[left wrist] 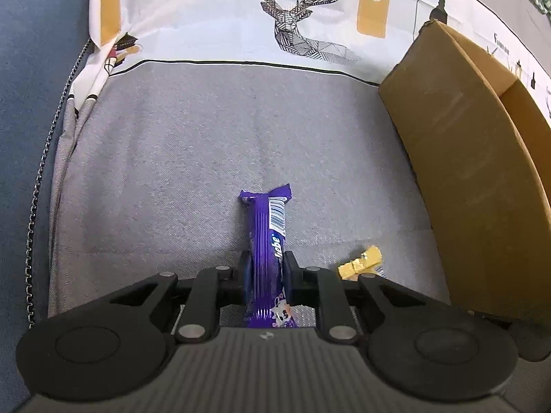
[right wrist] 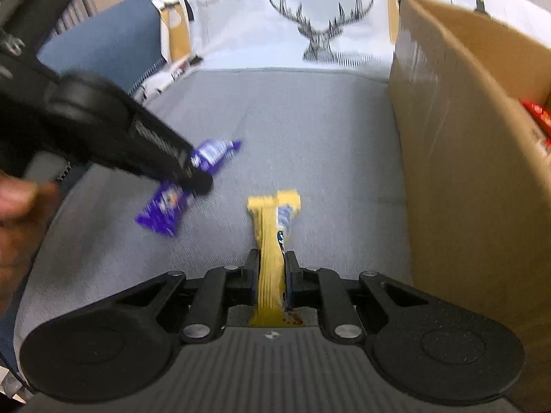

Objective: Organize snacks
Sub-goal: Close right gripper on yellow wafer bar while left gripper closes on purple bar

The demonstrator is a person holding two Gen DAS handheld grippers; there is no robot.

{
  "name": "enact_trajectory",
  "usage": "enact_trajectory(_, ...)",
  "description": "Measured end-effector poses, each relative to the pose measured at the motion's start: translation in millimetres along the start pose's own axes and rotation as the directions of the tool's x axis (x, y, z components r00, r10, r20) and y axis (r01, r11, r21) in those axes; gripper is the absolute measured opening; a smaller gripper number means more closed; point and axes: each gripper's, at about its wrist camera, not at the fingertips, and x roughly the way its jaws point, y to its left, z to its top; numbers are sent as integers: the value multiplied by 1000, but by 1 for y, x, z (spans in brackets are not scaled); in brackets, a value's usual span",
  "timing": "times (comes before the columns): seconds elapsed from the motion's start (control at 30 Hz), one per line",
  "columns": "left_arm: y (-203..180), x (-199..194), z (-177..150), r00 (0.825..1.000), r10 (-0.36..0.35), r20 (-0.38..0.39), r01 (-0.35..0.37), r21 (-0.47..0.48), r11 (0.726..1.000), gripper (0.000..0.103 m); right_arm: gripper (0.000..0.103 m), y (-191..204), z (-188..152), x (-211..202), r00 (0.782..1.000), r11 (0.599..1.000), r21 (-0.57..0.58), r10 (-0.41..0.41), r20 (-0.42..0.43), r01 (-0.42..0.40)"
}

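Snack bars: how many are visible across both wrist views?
3. A purple bar clamped in the left tool; a yellow bar clamped in the right tool; a red wrapper inside the cardboard box. The box may hide more.

Grey cloth surface (left wrist: pixel 179 158), cardboard box (left wrist: pixel 458 158), perhaps resting directly

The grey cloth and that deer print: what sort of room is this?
Probably a home, on a sofa or bed: grey fabric, a deer-print cloth behind, and a cardboard box for snacks.
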Motion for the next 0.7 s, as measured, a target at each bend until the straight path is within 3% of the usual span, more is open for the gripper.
enact_trajectory(0.7, -7, 6, -2, 1000, 24, -15, -24, 34, 999, 21, 15, -1, 3, -1, 999, 999, -13, -29, 14, 29)
